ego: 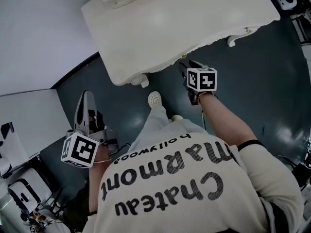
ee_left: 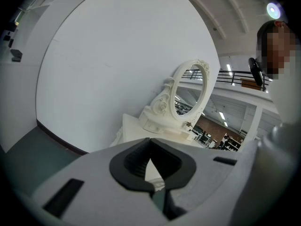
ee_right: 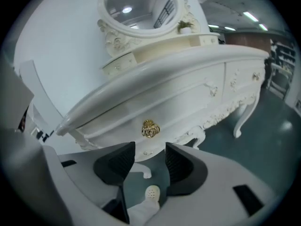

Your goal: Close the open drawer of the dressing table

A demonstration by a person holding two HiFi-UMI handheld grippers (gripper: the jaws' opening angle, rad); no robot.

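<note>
Shoe point(ego: 154, 99) near dressing table point(ego: 194, 23)

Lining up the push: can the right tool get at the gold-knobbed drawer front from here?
Probably yes. The right tool points straight at the drawer front, jaws apart and empty, with the gold knob just above the gap. Nothing stands between tool and drawer.

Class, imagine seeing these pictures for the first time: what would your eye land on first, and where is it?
The ornate white dressing table fills the right gripper view, its gold handle shining on the drawer front just above the right hand-held gripper, jaws apart. In the left gripper view its oval mirror stands against a bare white wall.
</note>
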